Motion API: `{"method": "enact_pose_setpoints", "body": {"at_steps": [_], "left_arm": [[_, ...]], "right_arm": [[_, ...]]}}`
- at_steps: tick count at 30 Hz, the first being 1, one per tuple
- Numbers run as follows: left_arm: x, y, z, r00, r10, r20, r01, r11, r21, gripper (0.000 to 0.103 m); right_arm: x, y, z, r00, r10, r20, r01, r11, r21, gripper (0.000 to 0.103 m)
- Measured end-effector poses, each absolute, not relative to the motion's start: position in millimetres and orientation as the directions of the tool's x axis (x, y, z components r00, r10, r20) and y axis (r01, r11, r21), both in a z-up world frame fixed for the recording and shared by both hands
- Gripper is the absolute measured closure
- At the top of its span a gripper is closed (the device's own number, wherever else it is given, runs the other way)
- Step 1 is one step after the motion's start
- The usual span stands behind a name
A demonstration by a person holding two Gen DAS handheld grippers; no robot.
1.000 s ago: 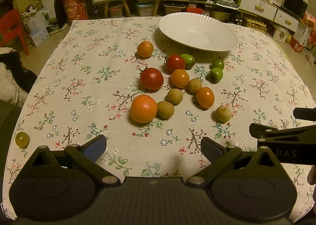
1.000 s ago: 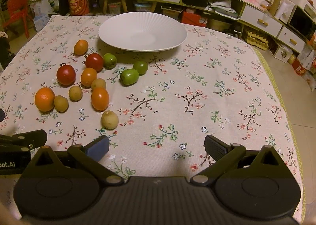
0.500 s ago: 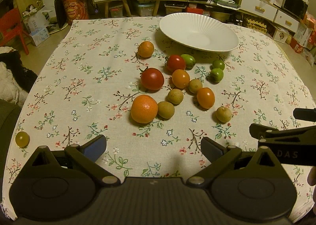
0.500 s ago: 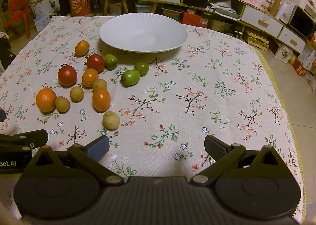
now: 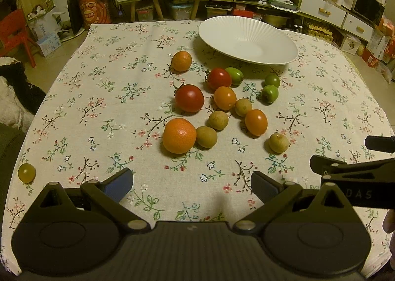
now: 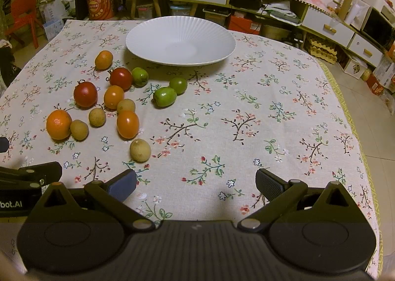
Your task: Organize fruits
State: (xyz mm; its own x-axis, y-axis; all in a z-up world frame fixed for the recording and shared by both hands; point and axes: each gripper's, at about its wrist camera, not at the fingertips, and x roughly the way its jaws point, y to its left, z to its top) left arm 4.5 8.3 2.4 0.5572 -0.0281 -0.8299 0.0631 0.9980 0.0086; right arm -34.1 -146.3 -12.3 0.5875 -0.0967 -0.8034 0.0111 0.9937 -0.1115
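While the white fluted plate (image 6: pixel 180 41) at the far side of the worktop (image 6: pixel 271 118) holds nothing, you have the whole job ahead of you: every fruit lies on the flowered cloth. Your left hand-held gripper (image 5: pixel 192 186) and right hand-held gripper (image 6: pixel 196 182) both hover near the front edge, jaws spread wide and empty.

The cluster sits left of centre, in front of the plate: two red tomatoes (image 5: pixel 189 98), a large orange (image 5: pixel 179 135), a smaller orange (image 5: pixel 181 61), brownish longan-like fruits (image 5: pixel 206 136), and one yellow-green fruit (image 5: pixel 26 172) stranded near the left edge (easy to forget).

Most are round, with no real heading. The green jujube-like fruit (image 6: pixel 165 96) is oval, its long axis running left-right; the orange oval tomato (image 6: pixel 127 124) lies front-to-back.
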Motion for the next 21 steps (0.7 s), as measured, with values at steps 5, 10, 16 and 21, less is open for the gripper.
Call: {"method": "enact_pose_setpoints", "body": {"at_steps": [5,10,16,21], "left_arm": [[4.7,7.8,1.4,0.553,-0.033,-0.832,0.064,0.998,0.003,0.004],[5.0,8.3,1.1,0.555,-0.034,-0.831,0.062,0.998,0.000,0.004],[4.9,8.7,0.7,0.555,-0.035,-0.831,0.061,0.998,-0.001,0.004],[4.9,9.2,0.3,0.557,-0.034,-0.830,0.058,0.998,-0.002,0.004]], "right_arm": [[-34.2,-146.4,-12.4,0.587,-0.097,-0.804,0.012,0.994,-0.111,0.000],[-34.1,-146.5,-12.3,0.588,-0.097,-0.803,0.012,0.994,-0.111,0.000],[-34.1,-145.6,-12.3,0.589,-0.096,-0.803,0.010,0.994,-0.111,0.000],[-34.2,-145.9,-12.3,0.589,-0.096,-0.802,0.011,0.994,-0.110,0.000]]}}
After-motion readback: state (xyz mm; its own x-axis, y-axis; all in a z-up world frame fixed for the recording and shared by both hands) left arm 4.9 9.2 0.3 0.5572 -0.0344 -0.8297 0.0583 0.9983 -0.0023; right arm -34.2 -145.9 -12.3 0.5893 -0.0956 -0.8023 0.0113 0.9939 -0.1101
